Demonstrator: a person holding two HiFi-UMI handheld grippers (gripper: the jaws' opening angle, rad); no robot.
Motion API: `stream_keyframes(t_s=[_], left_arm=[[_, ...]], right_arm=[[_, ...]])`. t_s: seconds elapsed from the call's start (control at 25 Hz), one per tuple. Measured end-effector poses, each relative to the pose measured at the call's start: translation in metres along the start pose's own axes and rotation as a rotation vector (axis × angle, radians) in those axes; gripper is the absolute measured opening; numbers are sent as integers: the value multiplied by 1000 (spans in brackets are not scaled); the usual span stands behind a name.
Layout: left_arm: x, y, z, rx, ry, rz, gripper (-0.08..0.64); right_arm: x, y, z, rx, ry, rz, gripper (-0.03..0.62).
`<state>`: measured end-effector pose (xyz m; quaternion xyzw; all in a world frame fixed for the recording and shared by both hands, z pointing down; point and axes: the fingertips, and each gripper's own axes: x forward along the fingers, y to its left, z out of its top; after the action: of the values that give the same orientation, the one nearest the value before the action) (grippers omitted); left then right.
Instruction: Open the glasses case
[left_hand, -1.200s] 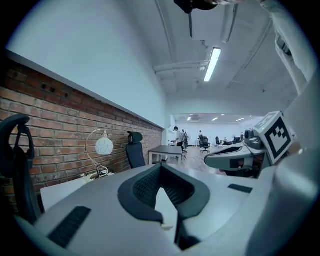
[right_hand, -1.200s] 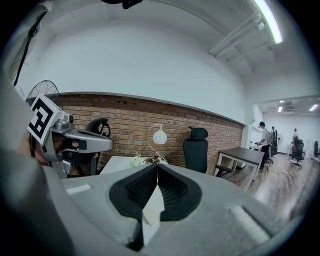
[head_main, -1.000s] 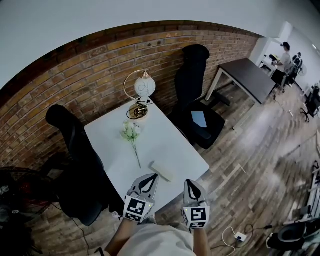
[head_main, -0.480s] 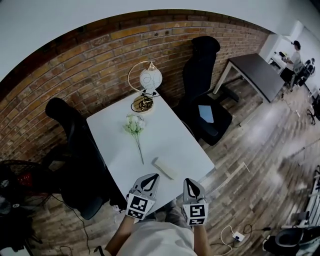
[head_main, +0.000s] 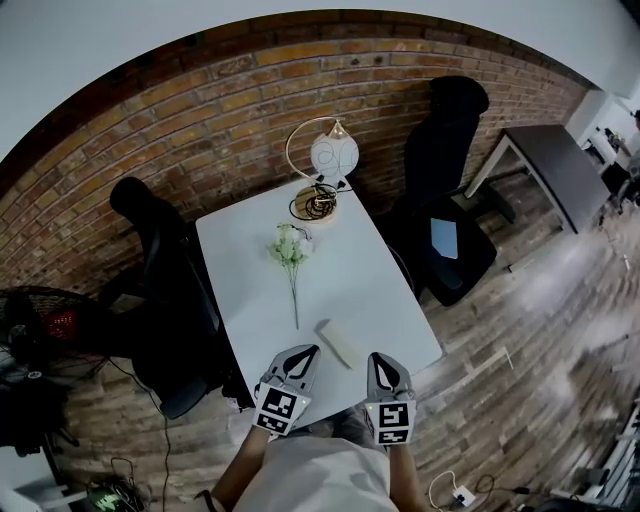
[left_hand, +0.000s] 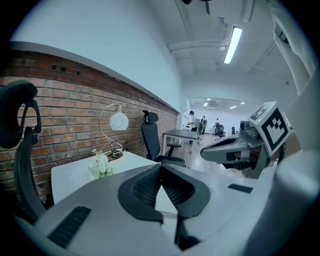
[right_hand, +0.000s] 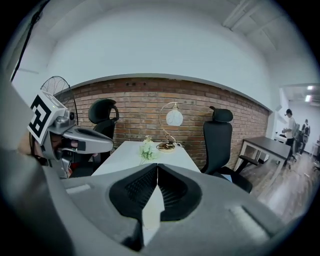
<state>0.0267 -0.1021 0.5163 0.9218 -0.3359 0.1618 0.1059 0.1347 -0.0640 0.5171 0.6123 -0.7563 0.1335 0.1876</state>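
We hold the left tongs (head_main: 304, 355) and right tongs (head_main: 384, 361) side by side, tipped slightly down, both closed and empty, near the glasses case (head_main: 340, 343).

Your left gripper (head_main: 303, 352) and right gripper (head_main: 381, 360) are twins: pale grey moulded shells that taper to a point, with black ribbed pads (right_hand: 140, 188) set in a dark leaf-shaped hollow. On each shell's end farthest from the white table (head_main: 335, 265) sits a marker cube (head_main: 277, 412) printed with black-and-white squares. You wear a light-coloured top (head_main: 315, 478).
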Motion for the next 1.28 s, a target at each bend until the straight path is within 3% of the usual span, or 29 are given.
stream_keyframes(t_s=[0.48, 1.28], left_arm=[[30, 16, -37, -30, 85, 58, 5], [69, 21, -100, -59, 219, 37, 6]], right_arm=[[40, -4, -31, -28, 83, 105, 6], [80, 3, -80, -130, 206, 194, 8]])
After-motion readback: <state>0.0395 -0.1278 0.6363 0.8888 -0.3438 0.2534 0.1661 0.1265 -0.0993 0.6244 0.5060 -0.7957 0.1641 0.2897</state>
